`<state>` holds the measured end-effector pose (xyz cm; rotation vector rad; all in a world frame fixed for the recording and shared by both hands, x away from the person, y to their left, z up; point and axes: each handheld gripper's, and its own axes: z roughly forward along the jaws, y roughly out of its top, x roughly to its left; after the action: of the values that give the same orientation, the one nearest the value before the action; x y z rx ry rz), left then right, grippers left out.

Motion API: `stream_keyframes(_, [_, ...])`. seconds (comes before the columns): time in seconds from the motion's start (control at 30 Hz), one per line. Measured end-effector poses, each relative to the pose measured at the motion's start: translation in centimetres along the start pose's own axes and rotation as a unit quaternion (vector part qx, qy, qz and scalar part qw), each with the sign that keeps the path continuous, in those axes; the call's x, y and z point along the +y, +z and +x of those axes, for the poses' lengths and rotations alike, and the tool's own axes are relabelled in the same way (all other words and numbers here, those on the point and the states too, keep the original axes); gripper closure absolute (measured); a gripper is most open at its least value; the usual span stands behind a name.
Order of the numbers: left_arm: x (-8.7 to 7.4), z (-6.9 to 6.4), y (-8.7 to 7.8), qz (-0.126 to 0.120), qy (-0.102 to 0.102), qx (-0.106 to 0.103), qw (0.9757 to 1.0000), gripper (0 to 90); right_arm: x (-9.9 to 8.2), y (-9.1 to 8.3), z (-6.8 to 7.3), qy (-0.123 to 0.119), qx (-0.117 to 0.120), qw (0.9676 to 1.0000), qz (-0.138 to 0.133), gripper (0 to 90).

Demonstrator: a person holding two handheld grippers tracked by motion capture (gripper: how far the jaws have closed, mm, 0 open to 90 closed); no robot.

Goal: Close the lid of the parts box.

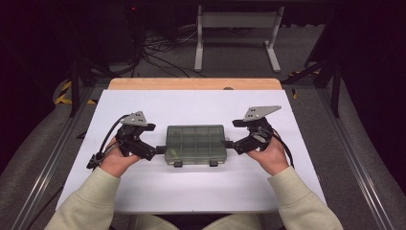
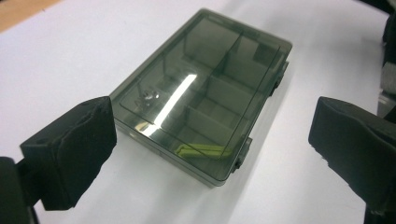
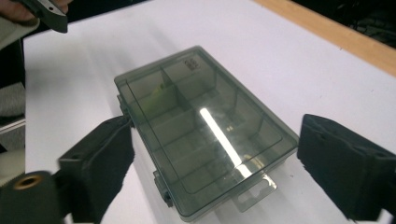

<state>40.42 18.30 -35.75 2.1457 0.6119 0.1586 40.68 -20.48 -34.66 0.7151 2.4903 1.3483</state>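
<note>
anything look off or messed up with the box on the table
Nothing stands out. The smoky plastic box lies flat and square on the white table, lid shut, with no cracks or spills in sight. The left gripper and right gripper sit open at its two ends.

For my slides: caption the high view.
Open left tongs and right tongs flank a closed compartment box on the white table.

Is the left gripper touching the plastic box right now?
Cannot tell. In the left gripper view the open left gripper straddles the box; one jaw overlaps its corner, without showing contact or gap plainly.
</note>
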Motion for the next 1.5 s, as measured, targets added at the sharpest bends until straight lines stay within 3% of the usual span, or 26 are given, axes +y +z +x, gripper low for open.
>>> stream_keyframes(0.17, [-0.8, -0.2, -1.4, -0.037, -0.008, 0.008, 0.9993, 1.0, -0.4, -0.9, 0.4, -0.009, -0.006, 0.9997, -0.023, 5.0])
stream_keyframes(0.23, [-0.9, -0.2, -1.5, -0.04, -0.006, 0.011, 0.9991, 0.8, -0.6, -1.2, 0.6, -0.016, -0.012, 0.9994, -0.03, 3.1])
stream_keyframes(0.53, [-2.9, -0.2, -3.1, -0.095, -0.027, 0.023, 0.9948, 0.7, -1.8, -2.5, 0.9, -0.025, -0.032, 0.9974, -0.06, 0.4])
stream_keyframes(0.63, [-3.3, -0.3, -3.4, -0.107, -0.024, 0.036, 0.9933, 0.8, -2.1, -2.8, 1.0, -0.027, -0.04, 0.9963, -0.071, 0.4])
stream_keyframes(0.87, [-5.2, -0.2, -4.1, -0.149, -0.035, 0.051, 0.9869, 0.7, -3.4, -3.6, 1.1, -0.026, -0.057, 0.9927, -0.103, 0.4])
stream_keyframes(1.03, [-6.5, -0.4, -4.4, -0.168, -0.034, 0.075, 0.9824, 0.8, -4.3, -4.0, 1.1, -0.018, -0.068, 0.9906, -0.118, 0.5])
stream_keyframes(1.17, [-7.7, -0.5, -4.5, -0.186, -0.033, 0.092, 0.9777, 0.7, -5.1, -4.3, 1.1, -0.013, -0.078, 0.9883, -0.13, 0.5])
stream_keyframes(1.23, [-8.4, -0.6, -4.5, -0.205, -0.033, 0.102, 0.9729, 0.5, -5.5, -4.3, 1.0, -0.008, -0.082, 0.988, -0.131, 0.5])
stream_keyframes(1.4, [-9.5, -0.9, -4.5, -0.213, -0.033, 0.112, 0.97, 0.4, -6.5, -4.6, 1.2, -0.011, -0.091, 0.9859, -0.14, 0.5])
stream_keyframes(1.5, [-10.2, -1.0, -4.6, -0.214, -0.031, 0.116, 0.9695, 0.4, -7.2, -4.6, 1.3, -0.011, -0.095, 0.9857, -0.139, 0.5])
